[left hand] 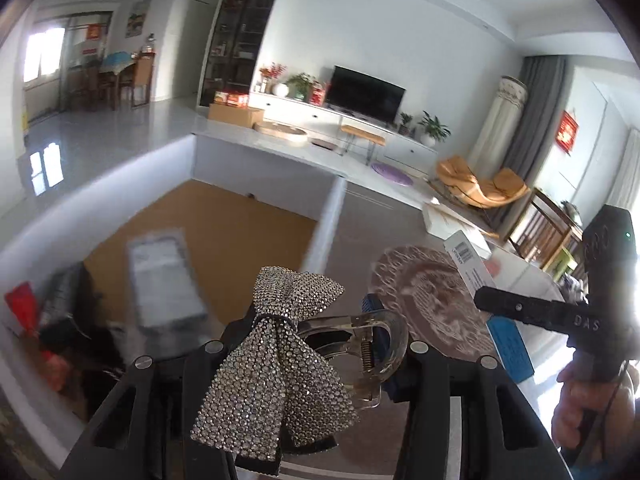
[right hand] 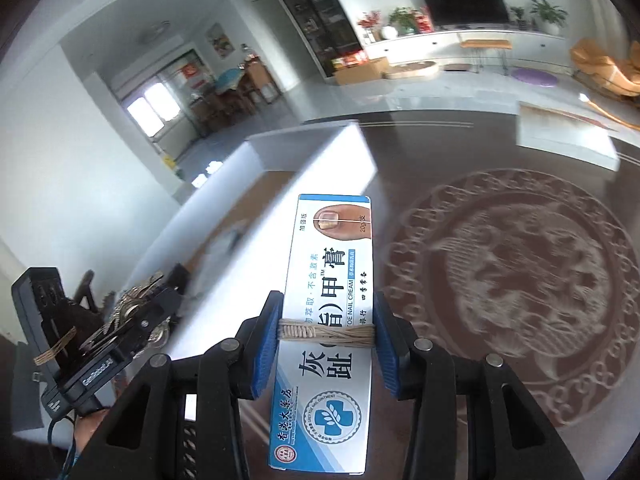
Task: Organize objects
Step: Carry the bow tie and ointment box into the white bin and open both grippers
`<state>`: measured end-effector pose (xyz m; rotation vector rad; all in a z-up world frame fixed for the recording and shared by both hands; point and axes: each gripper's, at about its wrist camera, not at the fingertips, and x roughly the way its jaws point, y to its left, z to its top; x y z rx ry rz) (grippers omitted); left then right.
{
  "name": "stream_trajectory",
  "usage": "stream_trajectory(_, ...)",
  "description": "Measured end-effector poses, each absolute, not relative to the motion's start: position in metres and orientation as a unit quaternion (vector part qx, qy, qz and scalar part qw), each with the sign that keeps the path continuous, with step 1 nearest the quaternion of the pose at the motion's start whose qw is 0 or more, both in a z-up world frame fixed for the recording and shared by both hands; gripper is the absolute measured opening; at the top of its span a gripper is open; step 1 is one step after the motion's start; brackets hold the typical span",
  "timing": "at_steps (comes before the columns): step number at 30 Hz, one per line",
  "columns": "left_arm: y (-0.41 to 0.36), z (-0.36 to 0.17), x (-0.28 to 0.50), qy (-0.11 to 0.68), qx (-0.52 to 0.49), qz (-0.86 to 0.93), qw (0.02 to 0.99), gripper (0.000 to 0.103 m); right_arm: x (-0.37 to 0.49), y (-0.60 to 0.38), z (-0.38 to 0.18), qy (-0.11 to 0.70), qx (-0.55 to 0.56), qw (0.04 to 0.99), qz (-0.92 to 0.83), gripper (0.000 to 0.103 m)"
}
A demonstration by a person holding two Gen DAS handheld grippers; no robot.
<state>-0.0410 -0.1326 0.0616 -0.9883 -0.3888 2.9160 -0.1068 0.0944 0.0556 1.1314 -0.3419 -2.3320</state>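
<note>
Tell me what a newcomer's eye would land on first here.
The rhinestone bow clip, glittering in the left tool above a white bin. Then the blue-and-white nail cream box, pinched upright in the right tool, with the round dragon medallion on the dark table to its right.

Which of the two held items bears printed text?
The toe nail cream box in the right gripper; the rhinestone bow hair clip in the left gripper has none.
</note>
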Motion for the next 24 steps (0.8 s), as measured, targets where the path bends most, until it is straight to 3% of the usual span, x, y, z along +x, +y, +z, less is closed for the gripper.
stream_trajectory(9,-0.257,0.027,-0.07,-0.106,-0.434,0.883,-0.145,0.051,-0.13,-0.122,0.054,-0.067,0.434,0.373,-0.817,0.044)
stream_trajectory(12,-0.263,0.016,-0.062,-0.111,-0.439,0.878,-0.155,0.078,-0.134,-0.159,0.033,-0.028,0.468,0.369,-0.802,0.051)
stream_trajectory(14,-0.262,0.017,-0.053,-0.09,-0.431,0.881,-0.173,0.091,-0.136,-0.16,0.027,-0.034,0.479,0.359,-0.801,0.07)
stream_trajectory(15,-0.261,0.018,-0.051,-0.081,-0.427,0.882,-0.182,0.1,-0.136,-0.157,0.028,-0.032,0.477,0.353,-0.805,0.072)
stream_trajectory(19,-0.254,0.024,-0.038,-0.059,-0.41,0.885,-0.214,0.102,-0.13,-0.132,0.036,-0.018,0.457,0.335,-0.824,0.084)
stream_trajectory(24,-0.245,0.036,-0.023,-0.073,-0.383,0.895,-0.217,0.102,-0.125,-0.105,0.048,-0.004,0.442,0.319,-0.838,0.089)
